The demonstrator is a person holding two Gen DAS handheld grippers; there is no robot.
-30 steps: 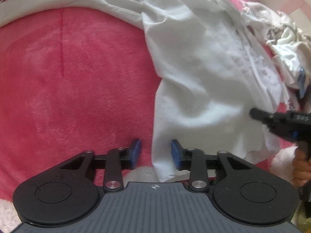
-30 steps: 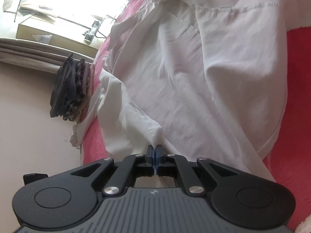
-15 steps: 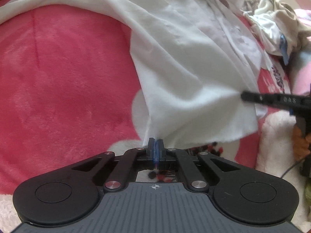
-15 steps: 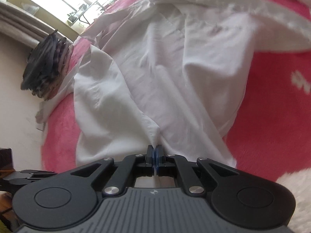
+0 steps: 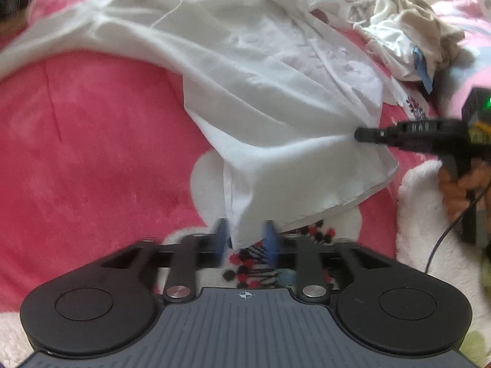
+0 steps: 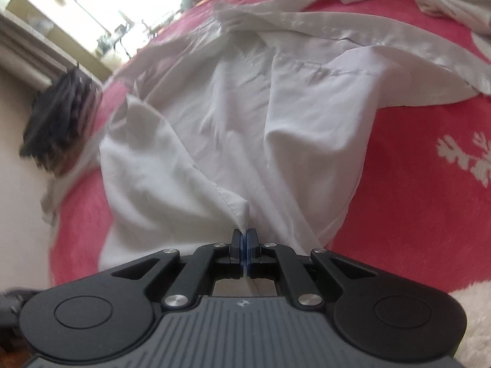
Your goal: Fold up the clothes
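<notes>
We are working on a white shirt [image 5: 276, 98] that is lying spread over a pink fleece blanket [image 5: 92, 153]. Our left gripper [image 5: 245, 239] is holding its blue pads apart, and a corner of the shirt's hem is hanging down between them; through the motion blur we cannot tell whether the cloth is touching either pad. Ahead and to the right of this gripper, our right gripper [image 5: 359, 135] is reaching in from the side with its tip pinching a fold of the same shirt, and a hand [image 5: 460, 181] is gripping its handle.

In the right wrist view, our right gripper [image 6: 244, 239] is keeping its two pads pressed together on a bunched hem corner of the shirt [image 6: 245, 122], which is stretching away in front of it across the blanket [image 6: 414, 184]. Far ahead and to the left of it, a dark stack of folded clothes [image 6: 58, 128] is sitting at the blanket's edge. Beyond the left gripper, to the far right, a heap of crumpled pale clothes [image 5: 399, 36] is lying on the blanket.
</notes>
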